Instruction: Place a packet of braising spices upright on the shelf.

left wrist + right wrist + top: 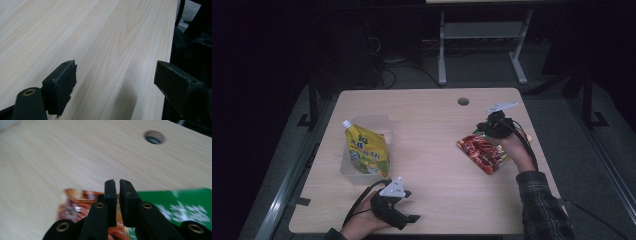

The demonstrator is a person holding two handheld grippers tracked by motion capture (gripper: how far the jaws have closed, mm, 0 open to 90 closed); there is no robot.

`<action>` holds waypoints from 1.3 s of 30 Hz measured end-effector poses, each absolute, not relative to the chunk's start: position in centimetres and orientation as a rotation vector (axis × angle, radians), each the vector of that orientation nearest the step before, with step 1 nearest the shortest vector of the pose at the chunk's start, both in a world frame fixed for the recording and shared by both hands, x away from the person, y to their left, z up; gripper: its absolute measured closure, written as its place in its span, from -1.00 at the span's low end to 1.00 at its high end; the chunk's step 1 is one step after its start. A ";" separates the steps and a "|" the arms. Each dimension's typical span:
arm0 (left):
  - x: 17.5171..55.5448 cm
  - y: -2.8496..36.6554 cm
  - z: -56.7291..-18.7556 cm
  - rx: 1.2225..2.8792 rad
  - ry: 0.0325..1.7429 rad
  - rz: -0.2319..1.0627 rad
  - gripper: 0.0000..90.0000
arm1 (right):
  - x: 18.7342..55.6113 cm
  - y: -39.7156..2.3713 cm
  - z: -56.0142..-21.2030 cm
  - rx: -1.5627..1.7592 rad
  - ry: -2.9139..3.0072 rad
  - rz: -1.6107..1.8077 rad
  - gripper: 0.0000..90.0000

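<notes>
Right gripper view: claw (117, 182) pinching snack packet (80, 205).

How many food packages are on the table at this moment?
2. A yellow spout pouch stands in a clear bin at the table's left; a red-and-green snack bag lies flat at the right, under the right gripper. None seems hidden.

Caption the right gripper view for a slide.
Right gripper, jaws nearly shut, over the top edge of a red-and-green snack packet on the wooden table.
</notes>
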State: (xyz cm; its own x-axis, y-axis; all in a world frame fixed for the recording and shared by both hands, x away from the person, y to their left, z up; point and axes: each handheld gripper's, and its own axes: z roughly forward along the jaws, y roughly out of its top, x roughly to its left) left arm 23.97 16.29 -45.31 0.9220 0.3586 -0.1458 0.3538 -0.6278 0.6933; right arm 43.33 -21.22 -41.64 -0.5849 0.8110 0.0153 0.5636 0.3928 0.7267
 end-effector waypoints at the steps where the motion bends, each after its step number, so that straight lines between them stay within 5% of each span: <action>1: 24.0 16.3 -45.3 2.300 0.504 0.007 -0.61 | 43.5 -21.9 -41.8 1.221 2.288 0.997 0.96; 19: 24.0 16.1 -45.4 2.298 0.519 -0.010 -0.61 | 46.0 -30.7 -45.3 1.533 2.049 0.795 1.00; 39: 24.1 16.1 -45.4 2.297 0.516 -0.011 -0.61 | 46.8 -29.9 -47.0 1.489 2.104 0.757 1.00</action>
State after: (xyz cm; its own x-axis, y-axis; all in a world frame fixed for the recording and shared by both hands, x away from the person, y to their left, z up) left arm 24.07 16.09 -45.45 0.9180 0.3613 -0.1632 0.3681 -0.6235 0.6898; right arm 46.85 -29.85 -46.95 -0.3152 0.9479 -0.0472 0.7004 0.2659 0.6624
